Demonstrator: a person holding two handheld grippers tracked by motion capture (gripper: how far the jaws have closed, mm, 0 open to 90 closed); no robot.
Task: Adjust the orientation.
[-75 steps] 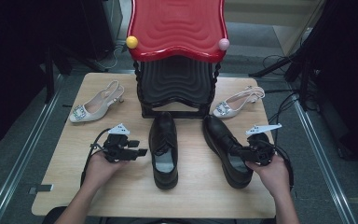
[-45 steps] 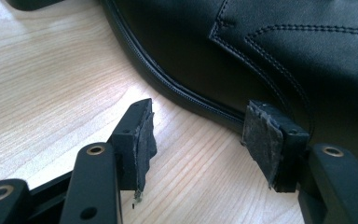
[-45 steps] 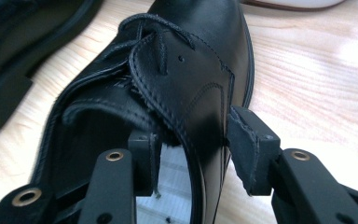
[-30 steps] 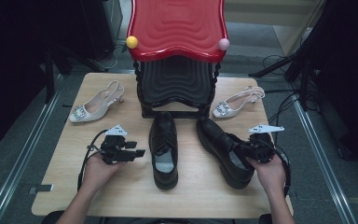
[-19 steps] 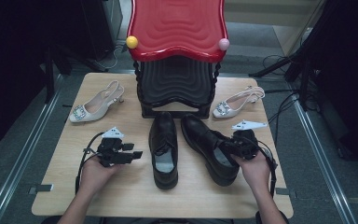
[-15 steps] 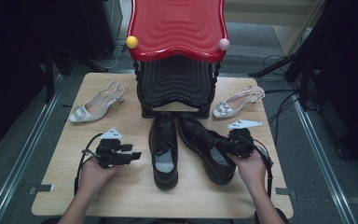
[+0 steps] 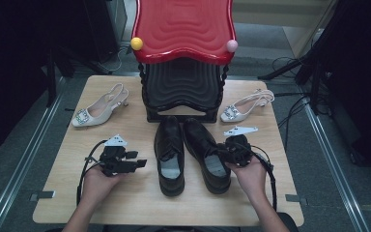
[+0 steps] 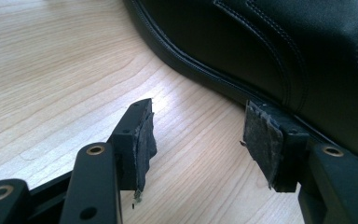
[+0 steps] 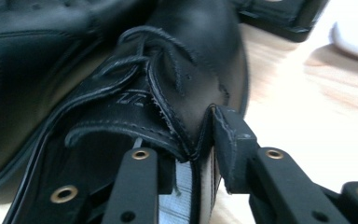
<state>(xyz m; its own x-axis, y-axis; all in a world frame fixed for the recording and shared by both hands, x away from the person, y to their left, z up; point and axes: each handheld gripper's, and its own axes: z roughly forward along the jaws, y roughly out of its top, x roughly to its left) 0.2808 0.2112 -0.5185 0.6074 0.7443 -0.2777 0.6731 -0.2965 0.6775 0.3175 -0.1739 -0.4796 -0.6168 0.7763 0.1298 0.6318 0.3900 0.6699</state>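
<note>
Two black lace-up shoes stand side by side at the table's middle, toes toward the stand: the left shoe (image 7: 170, 154) and the right shoe (image 7: 205, 150). My right gripper (image 7: 224, 152) is at the right shoe's outer side. In the right gripper view its jaws (image 9: 182, 140) straddle the side wall of this shoe (image 9: 191, 60), one jaw inside the opening and one outside. They have just been opening, with the wall still between them. My left gripper (image 7: 140, 164) rests open on the wood to the left of the left shoe (image 8: 270, 42), with nothing between its pads (image 8: 142, 135).
A red-topped black stand (image 7: 183, 29) rises at the table's back middle. A beige heeled sandal (image 7: 99, 108) lies at the back left and a white one (image 7: 246, 106) at the back right. Bare wood (image 7: 125, 203) runs along the front edge.
The right hand has slid the right black shoe leftward until it lies next to the left shoe, and its jaws have loosened. The left gripper has stayed put.
</note>
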